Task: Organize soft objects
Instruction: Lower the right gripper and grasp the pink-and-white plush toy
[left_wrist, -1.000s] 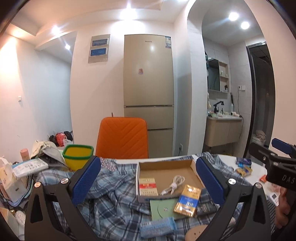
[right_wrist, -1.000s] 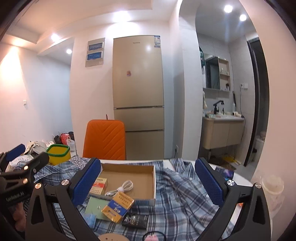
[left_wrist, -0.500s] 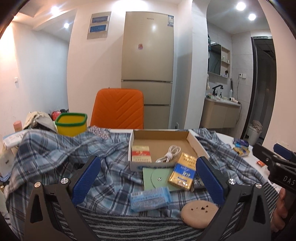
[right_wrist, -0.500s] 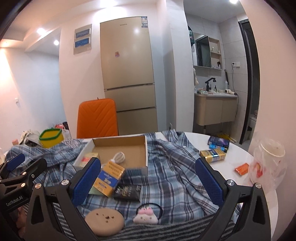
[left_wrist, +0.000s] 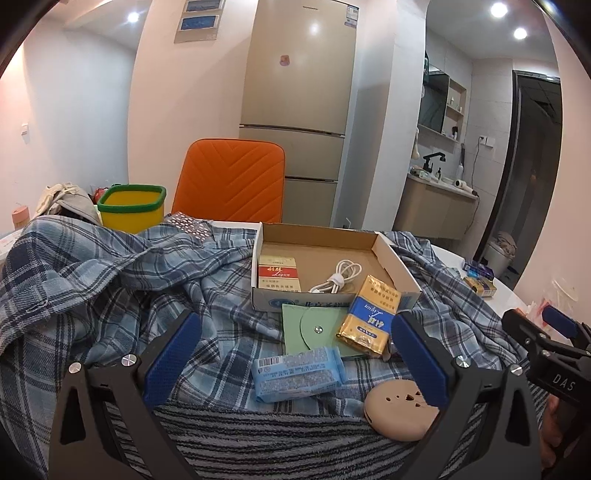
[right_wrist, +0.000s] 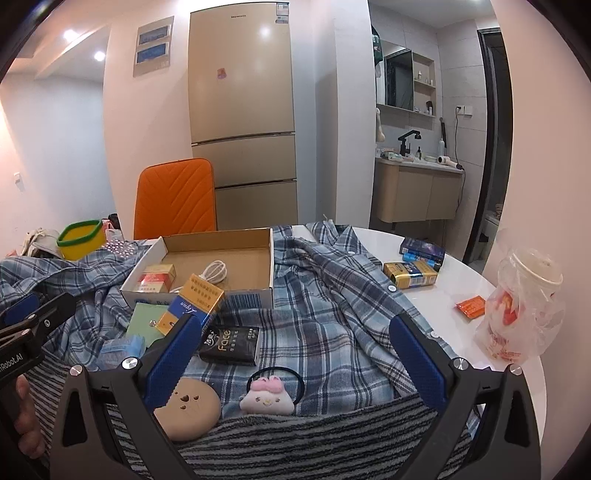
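A blue plaid shirt (left_wrist: 122, 280) (right_wrist: 332, 295) lies crumpled across the white table. A grey striped cloth (left_wrist: 277, 439) (right_wrist: 325, 439) lies at the near edge. On the shirt sit a blue tissue pack (left_wrist: 297, 373), a tan round pouch (left_wrist: 399, 410) (right_wrist: 188, 410), a black tissue pack (right_wrist: 231, 345) and a pink plush hair tie (right_wrist: 267, 397). My left gripper (left_wrist: 293, 360) hovers open above the blue tissue pack. Over the plaid shirt my right gripper (right_wrist: 293, 360) is open, holding nothing.
A cardboard box (left_wrist: 391, 251) (right_wrist: 271, 258) holds a red carton and a white cable. A gold-blue carton (left_wrist: 371, 319) leans on it beside a green pouch (left_wrist: 306, 328). A yellow basket (left_wrist: 131, 208), an orange chair (left_wrist: 231, 181), small boxes (right_wrist: 412, 273) and a bagged cup (right_wrist: 524, 310) are around.
Both cameras have tilted downward and moved closer to the table, so the striped cloth, tan pouch and plush hair tie have come into view. Both grippers stay open.
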